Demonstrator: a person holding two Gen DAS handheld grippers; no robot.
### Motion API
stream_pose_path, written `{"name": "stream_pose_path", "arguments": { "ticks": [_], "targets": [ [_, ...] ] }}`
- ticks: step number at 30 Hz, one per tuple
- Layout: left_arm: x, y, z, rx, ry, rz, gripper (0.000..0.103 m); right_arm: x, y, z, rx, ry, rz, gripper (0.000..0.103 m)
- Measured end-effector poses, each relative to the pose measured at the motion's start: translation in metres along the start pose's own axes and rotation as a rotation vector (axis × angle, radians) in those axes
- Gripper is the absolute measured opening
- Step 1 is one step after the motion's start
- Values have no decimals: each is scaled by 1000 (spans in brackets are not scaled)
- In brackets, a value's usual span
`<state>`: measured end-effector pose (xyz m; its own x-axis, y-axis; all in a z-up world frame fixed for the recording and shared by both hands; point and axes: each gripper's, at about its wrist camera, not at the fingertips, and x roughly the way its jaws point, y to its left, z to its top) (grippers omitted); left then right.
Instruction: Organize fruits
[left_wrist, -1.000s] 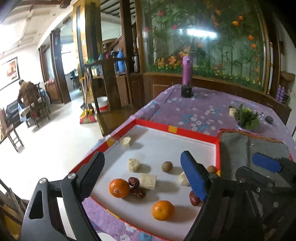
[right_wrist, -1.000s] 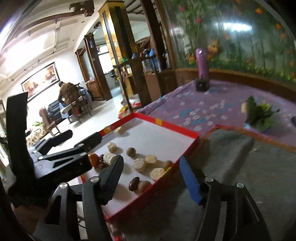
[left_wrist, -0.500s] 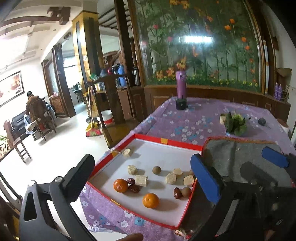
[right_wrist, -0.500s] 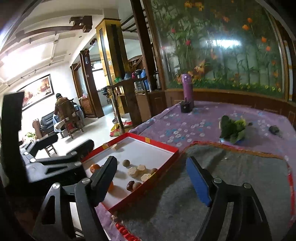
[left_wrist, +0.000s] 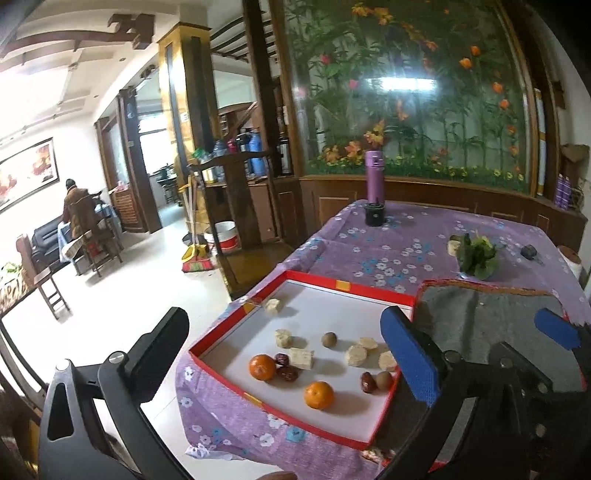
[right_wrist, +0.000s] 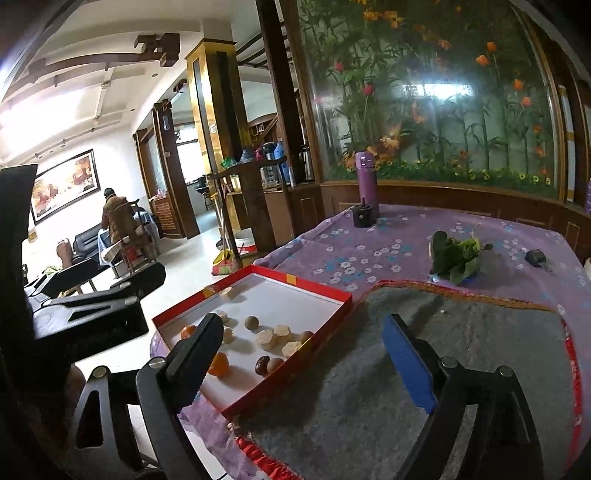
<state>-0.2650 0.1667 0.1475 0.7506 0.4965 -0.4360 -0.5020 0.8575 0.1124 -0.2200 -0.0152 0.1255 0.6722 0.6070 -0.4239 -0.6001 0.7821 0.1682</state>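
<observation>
A red-rimmed white tray (left_wrist: 347, 286) lies at the table's near left corner; it also shows in the right wrist view (right_wrist: 314, 291). In it lie two oranges (left_wrist: 262, 366) (left_wrist: 318, 395), dark red dates (left_wrist: 287, 373), brown round fruits (left_wrist: 328, 339) and several pale cut pieces (left_wrist: 356, 356). My left gripper (left_wrist: 284, 354) is open and empty, held back above the tray's near edge. My right gripper (right_wrist: 303, 354) is open and empty, above the tray's right rim and the grey mat (right_wrist: 424, 362).
A purple floral cloth (left_wrist: 406, 240) covers the table. On it stand a purple bottle (left_wrist: 375, 177) behind a black cup, a green leafy bunch (left_wrist: 474, 254) and a small dark object (left_wrist: 529, 252). The floor drops off at left.
Both grippers have pulled back and up from the tray, so the tray and fruits look smaller and farther. Both stay open. The fruits have not moved.
</observation>
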Motion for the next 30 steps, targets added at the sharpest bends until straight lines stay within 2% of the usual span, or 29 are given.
{"name": "stream_pose_path", "arguments": {
  "ticks": [11, 20, 30],
  "targets": [
    [29, 23, -9, -49, 53, 73, 103, 12, 16, 1, -48, 20, -11, 89],
    [43, 32, -12, -64, 77, 80, 103, 19, 32, 10, -87, 4, -12, 89],
    [56, 44, -15, -82, 105, 87, 103, 40, 43, 4, -95, 59, 1, 89]
  ]
}}
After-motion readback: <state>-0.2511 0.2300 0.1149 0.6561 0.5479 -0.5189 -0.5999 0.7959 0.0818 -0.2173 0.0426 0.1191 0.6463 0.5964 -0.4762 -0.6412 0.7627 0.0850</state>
